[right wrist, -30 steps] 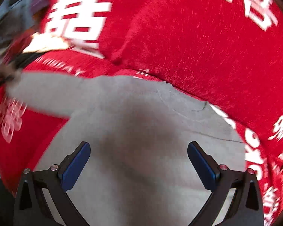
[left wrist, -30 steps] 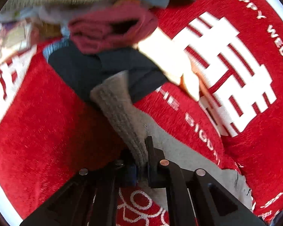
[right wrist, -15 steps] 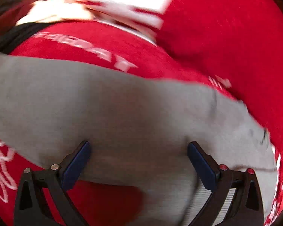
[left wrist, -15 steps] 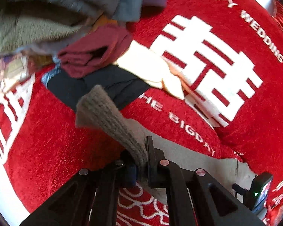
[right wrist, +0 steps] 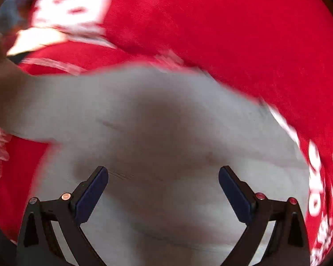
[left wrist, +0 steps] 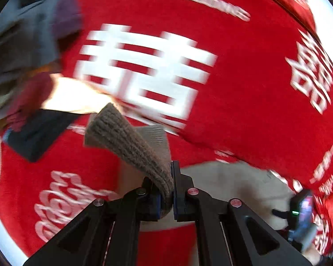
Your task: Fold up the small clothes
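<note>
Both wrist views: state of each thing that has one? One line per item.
left gripper: shut on the ribbed cuff.
ribbed cuff: lifted off the cloth, pinched between the pads.
grey garment: spread flat on the red cloth, one cuffed end raised.
right gripper: open, over the garment, nothing between the pads.
red cloth: spread out, white print up.
clothes pile: unfolded heap, blurred.

Grey ribbed cuff (left wrist: 131, 146) now higher, rightward.

Motion blur smears the clothes pile (left wrist: 22, 51); blanket lettering (left wrist: 173, 0) unreadable.
</note>
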